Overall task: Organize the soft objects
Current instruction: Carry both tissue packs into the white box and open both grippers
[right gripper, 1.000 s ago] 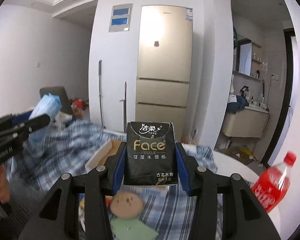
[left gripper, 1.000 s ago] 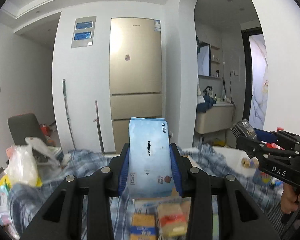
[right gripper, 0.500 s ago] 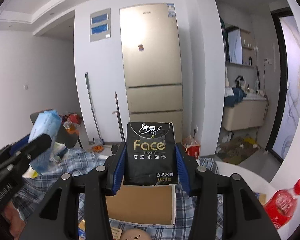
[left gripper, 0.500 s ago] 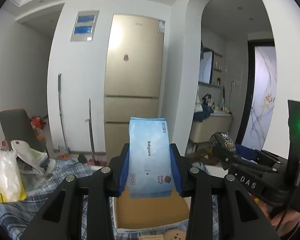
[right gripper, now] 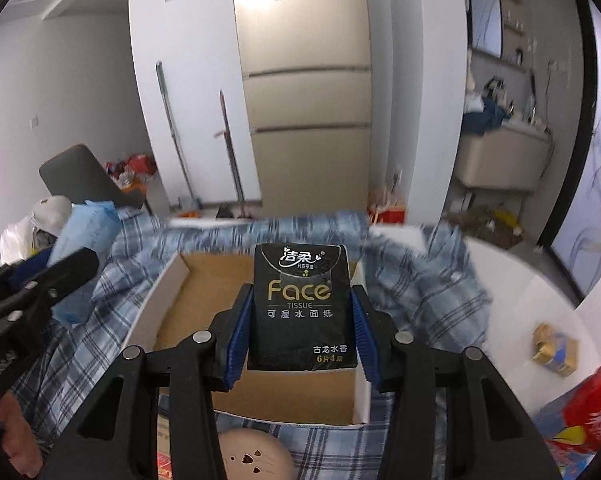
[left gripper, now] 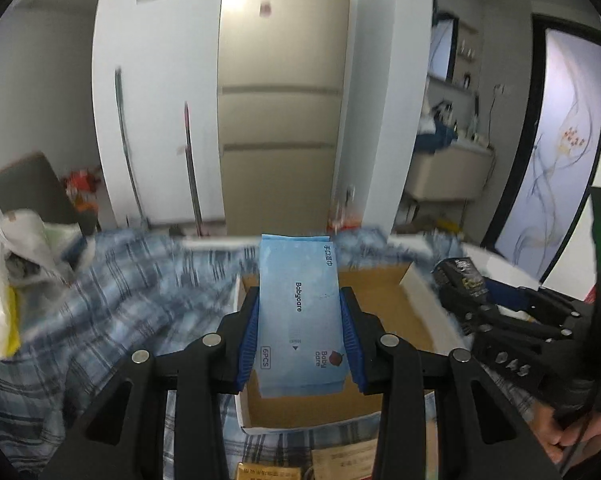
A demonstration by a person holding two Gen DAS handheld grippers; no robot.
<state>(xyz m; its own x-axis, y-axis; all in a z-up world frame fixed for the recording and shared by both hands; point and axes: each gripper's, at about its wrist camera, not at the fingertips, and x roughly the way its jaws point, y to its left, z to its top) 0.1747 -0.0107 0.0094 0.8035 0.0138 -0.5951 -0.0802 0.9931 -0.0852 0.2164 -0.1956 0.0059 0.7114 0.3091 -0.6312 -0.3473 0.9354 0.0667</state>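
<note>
My left gripper (left gripper: 299,334) clamps the blue Babycare wipes pack (left gripper: 298,312); my right gripper (right gripper: 300,330) clamps the black Face tissue pack (right gripper: 302,306). Both packs hang above the open cardboard box (right gripper: 148,312) on the plaid cloth (left gripper: 112,292).

the left gripper (left gripper: 300,344) clamps a light blue babycare wipes pack (left gripper: 298,316) between its blue pads (left gripper: 249,340), the pack standing on end over an open cardboard box (left gripper: 384,312) with white walls. the box sits on a blue plaid cloth (left gripper: 132,300). at far right the right gripper (left gripper: 466,292) holds a dark packet (left gripper: 458,276), its label too blurred to read, with a hand (left gripper: 572,436) below. white plastic bags (left gripper: 8,272) lie at the left; a beige fridge (left gripper: 280,92) stands far behind.
</note>
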